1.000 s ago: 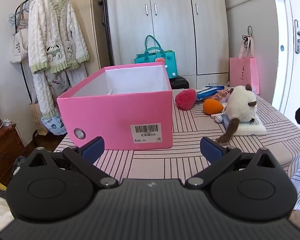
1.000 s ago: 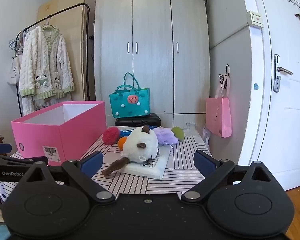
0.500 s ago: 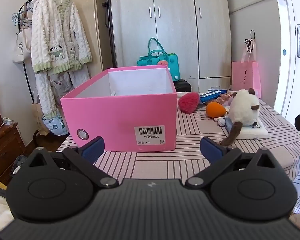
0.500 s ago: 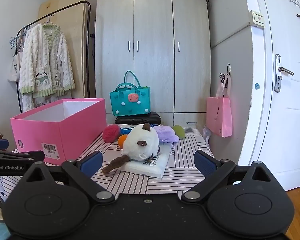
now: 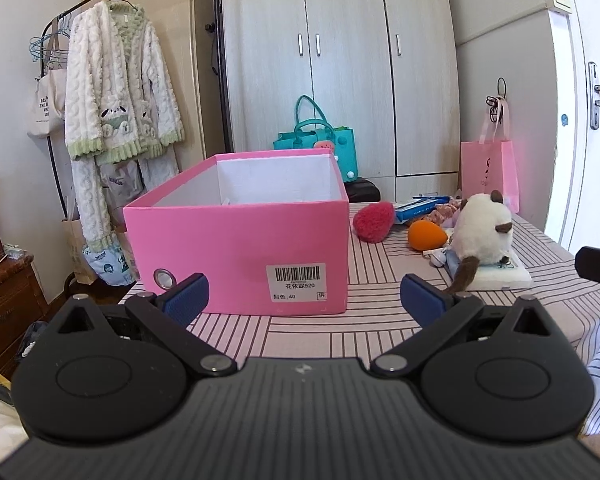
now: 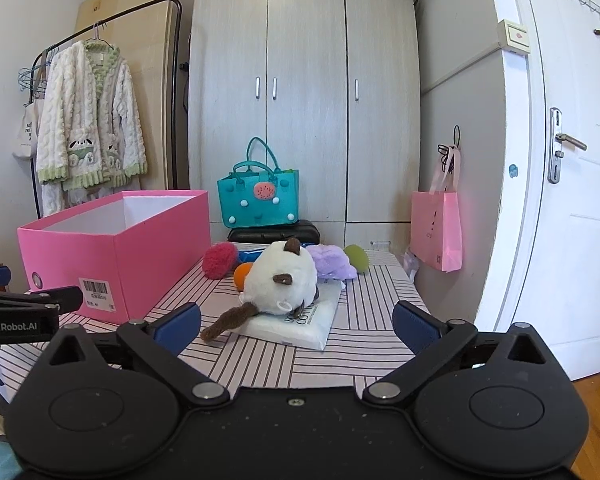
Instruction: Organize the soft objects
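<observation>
Standing left on the striped table [image 6: 372,320]: one pink box [image 5: 236,256]. One plush cat [image 6: 284,284] lies beside it on a white packet [image 6: 300,324]. Left gripper [image 5: 304,294] and right gripper [image 6: 296,322]: both spread wide, holding nothing.

I see a grey wardrobe [image 6: 306,104] behind the table, a teal bag [image 6: 259,200] before it, and a fluffy cardigan [image 5: 116,92] on the rack.

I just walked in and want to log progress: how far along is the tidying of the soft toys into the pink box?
Nothing looks done: no toy shows inside the pink box. In hand: nothing; left gripper and right gripper are open. Left: plush cat, red, orange, purple and green toys remain on the table.
</observation>
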Tool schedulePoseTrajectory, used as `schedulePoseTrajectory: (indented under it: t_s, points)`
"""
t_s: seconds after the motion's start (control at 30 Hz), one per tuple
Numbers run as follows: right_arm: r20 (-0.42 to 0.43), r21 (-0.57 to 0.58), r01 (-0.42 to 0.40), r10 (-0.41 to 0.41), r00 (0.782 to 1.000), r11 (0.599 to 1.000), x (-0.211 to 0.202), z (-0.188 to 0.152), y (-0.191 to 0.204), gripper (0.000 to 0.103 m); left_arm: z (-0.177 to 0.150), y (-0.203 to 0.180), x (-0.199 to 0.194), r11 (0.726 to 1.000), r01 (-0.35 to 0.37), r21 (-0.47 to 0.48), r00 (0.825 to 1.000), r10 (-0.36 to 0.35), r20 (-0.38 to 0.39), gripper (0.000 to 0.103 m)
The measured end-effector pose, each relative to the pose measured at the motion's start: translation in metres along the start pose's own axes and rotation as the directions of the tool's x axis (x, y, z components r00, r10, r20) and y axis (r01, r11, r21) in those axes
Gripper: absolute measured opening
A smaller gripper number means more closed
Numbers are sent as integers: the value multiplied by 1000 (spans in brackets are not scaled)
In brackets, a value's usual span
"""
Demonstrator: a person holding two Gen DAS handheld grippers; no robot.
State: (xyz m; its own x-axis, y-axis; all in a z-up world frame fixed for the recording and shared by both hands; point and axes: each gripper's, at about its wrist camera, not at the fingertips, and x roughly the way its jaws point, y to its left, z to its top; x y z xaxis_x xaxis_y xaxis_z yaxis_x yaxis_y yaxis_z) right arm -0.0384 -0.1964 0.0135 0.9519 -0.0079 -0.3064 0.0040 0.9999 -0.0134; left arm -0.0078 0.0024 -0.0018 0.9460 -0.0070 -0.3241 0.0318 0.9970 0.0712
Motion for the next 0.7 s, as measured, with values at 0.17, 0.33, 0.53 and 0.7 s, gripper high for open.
schedulePoseTrajectory:
  t_s: [0.17, 0.33, 0.53, 0.7]
  points:
    - [-1, 4, 6, -5, 1000, 1000, 0, -1, -1, 103, -1, -1, 1, 1000, 2, 1, 1000, -2, -3, 103]
    - [-7, 8, 11, -11, 1000, 1000, 1, -3, -2, 103, -2, -2, 2, 1000, 5, 4, 1000, -5, -11, 103]
    - [3, 18, 0, 0, 1000, 1000, 0, -5, -4, 103, -3, -1, 4, 1000, 9, -16, 1000, -9, -19, 103]
    - [-5, 35, -1, 1, 1000, 999, 3, -7, -6, 103, -3, 1, 3, 1000, 6, -17, 1000, -6, -23, 103]
